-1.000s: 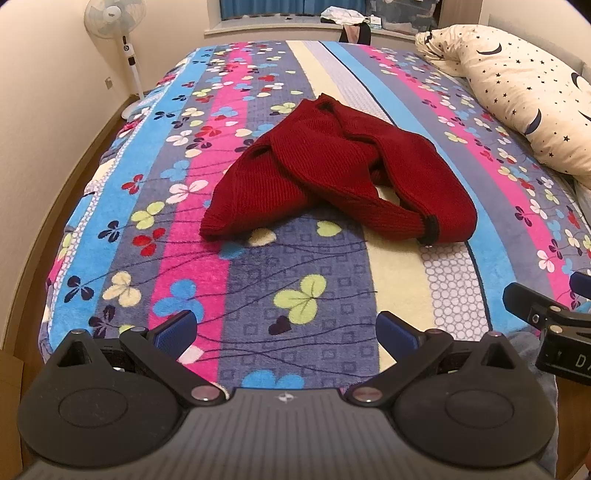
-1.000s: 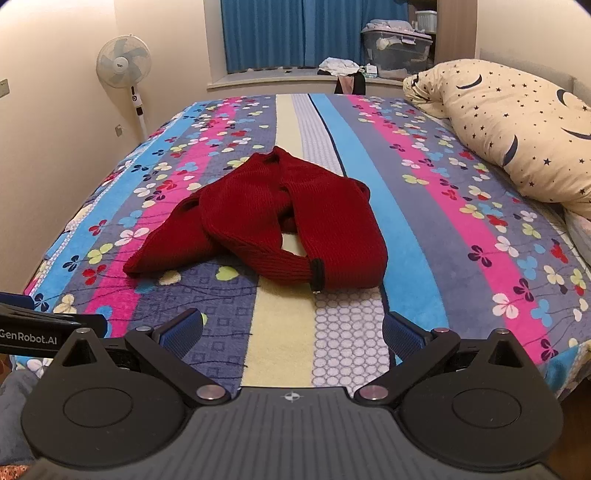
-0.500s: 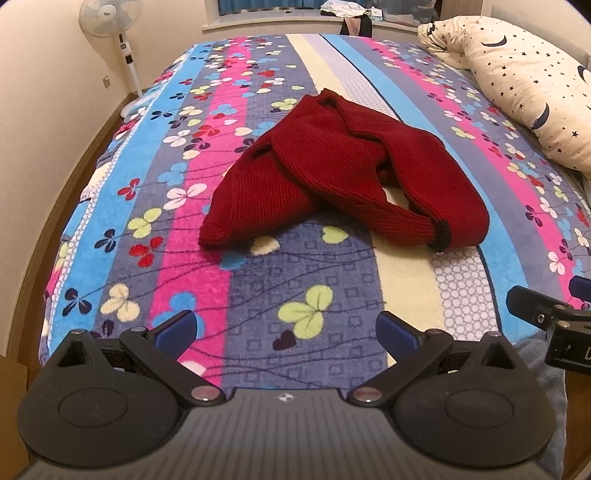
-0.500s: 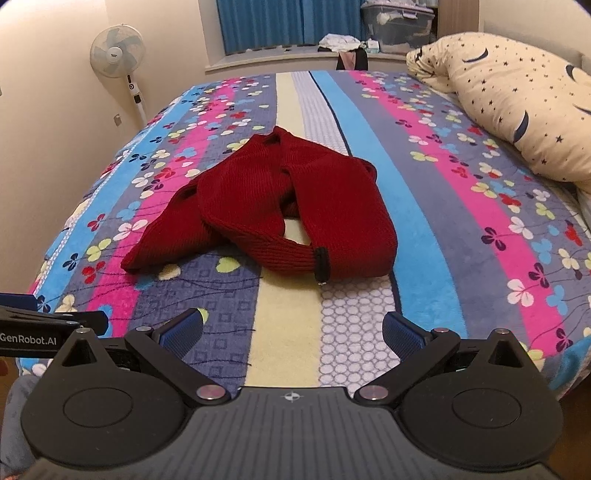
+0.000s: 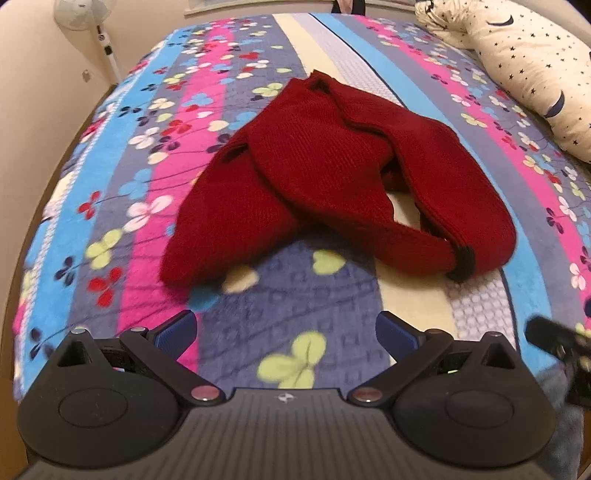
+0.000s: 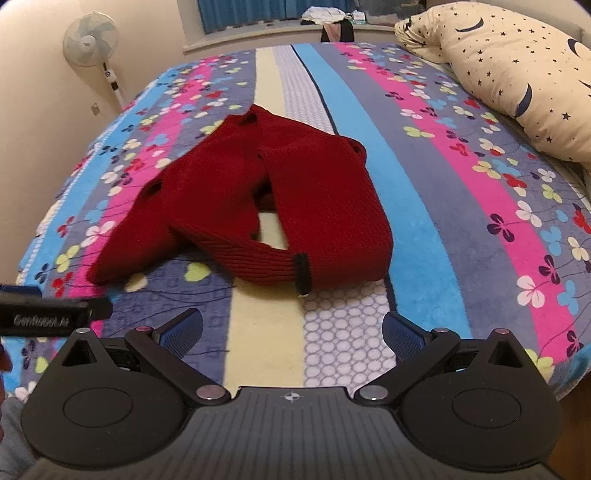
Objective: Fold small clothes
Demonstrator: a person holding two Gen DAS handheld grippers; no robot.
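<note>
A small dark red knitted sweater (image 5: 325,177) lies crumpled on the striped flowered blanket (image 5: 288,306), one sleeve with a black cuff (image 5: 463,264) crossing toward the near right. It also shows in the right wrist view (image 6: 258,206), black cuff (image 6: 303,271) nearest. My left gripper (image 5: 286,332) is open and empty, above the blanket just short of the sweater's near left corner. My right gripper (image 6: 291,334) is open and empty, just short of the cuff. Each gripper shows at the edge of the other's view.
A cream star-and-moon pillow (image 6: 517,74) lies along the bed's right side. A standing fan (image 6: 92,40) is by the left wall. A windowsill with boxes and clothes (image 6: 325,18) is behind the bed. The bed's left edge drops to the floor.
Both grippers have moved forward and closer to the sweater, which now looks larger in both views. The sweater has not moved. Both stay open.
</note>
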